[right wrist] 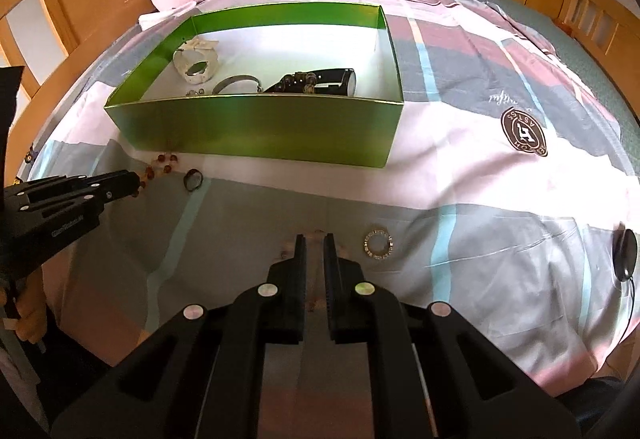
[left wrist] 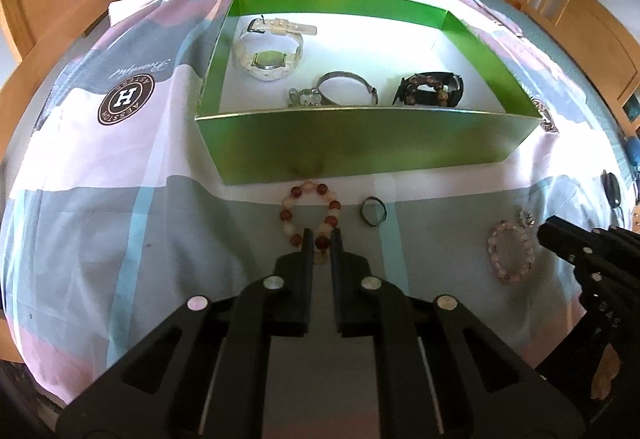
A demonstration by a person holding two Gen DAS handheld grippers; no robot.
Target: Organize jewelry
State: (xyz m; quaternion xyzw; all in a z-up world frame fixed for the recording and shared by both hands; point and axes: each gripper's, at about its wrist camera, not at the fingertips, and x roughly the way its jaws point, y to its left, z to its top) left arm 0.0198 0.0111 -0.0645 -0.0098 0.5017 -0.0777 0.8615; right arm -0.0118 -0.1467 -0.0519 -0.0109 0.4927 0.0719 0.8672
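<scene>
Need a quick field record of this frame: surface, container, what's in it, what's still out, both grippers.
surface: bedspread
container: green box, open top
in box: white watch, metal bangle, black watch with brown beads
outside box: red-and-cream bead bracelet, small dark ring, pale pink bead bracelet, rhinestone ring
left gripper: shut on red-and-cream bead bracelet
right gripper: shut on pale pink bead bracelet

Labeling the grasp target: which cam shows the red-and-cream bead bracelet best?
Left wrist. The red-and-cream bead bracelet shows nearly its whole loop ahead of the left gripper, which pinches its near beads. Right wrist shows only a few beads beside that gripper's tip.
</scene>
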